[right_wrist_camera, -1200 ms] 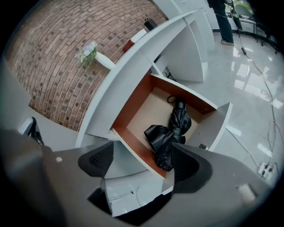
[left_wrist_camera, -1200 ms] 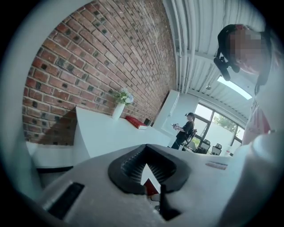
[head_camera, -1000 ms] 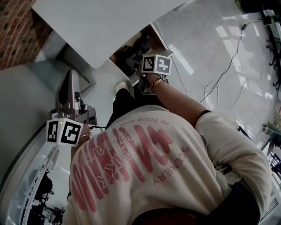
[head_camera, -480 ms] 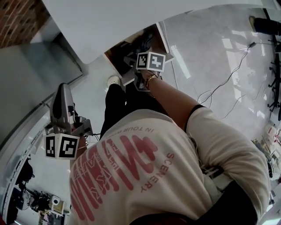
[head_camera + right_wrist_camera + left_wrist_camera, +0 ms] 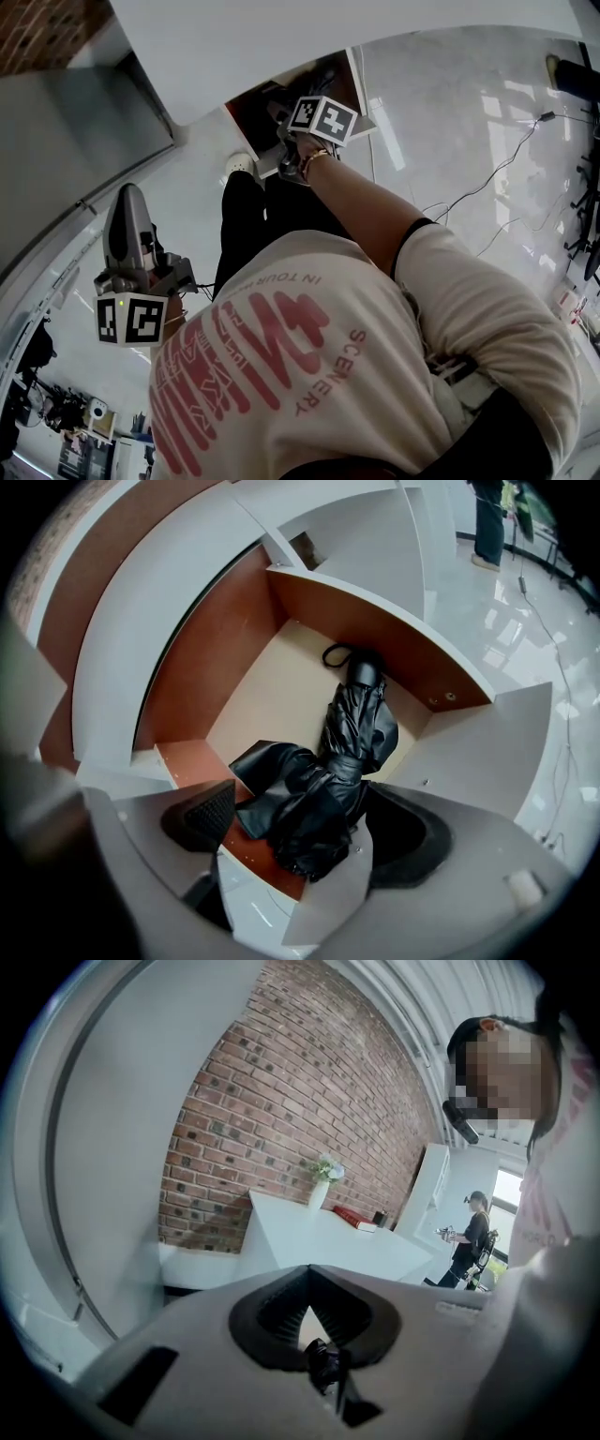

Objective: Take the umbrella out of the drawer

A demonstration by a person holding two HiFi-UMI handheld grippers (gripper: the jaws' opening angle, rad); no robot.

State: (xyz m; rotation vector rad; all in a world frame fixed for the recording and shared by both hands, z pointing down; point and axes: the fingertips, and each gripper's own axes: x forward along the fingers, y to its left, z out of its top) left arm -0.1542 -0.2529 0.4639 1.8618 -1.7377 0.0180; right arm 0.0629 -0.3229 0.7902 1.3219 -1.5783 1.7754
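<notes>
A black folded umbrella (image 5: 347, 752) lies in the open wooden drawer (image 5: 272, 686), handle and loop towards the back, its bunched cloth end hanging over the front edge. My right gripper (image 5: 306, 825) points down at that end. Its jaws have just been opening and stand wide, the cloth between the pads (image 5: 204, 816), not squeezed. In the head view the right gripper's marker cube (image 5: 322, 117) sits over the drawer (image 5: 248, 108) and hides the fingertips. My left gripper (image 5: 127, 211) is held out at the left, away from the drawer, tips together (image 5: 309, 1274), holding nothing.
A white tabletop (image 5: 281, 47) overhangs the drawer. My legs and a white shoe (image 5: 239, 165) stand just before it. Cables (image 5: 487, 178) trail over the glossy floor at the right. The left gripper view faces a brick wall (image 5: 281, 1119), a white counter (image 5: 328, 1237) and a distant person (image 5: 472, 1237).
The right gripper has sunk closer to the open drawer. The left gripper has drifted lower at the left of the head view, still away from the drawer.
</notes>
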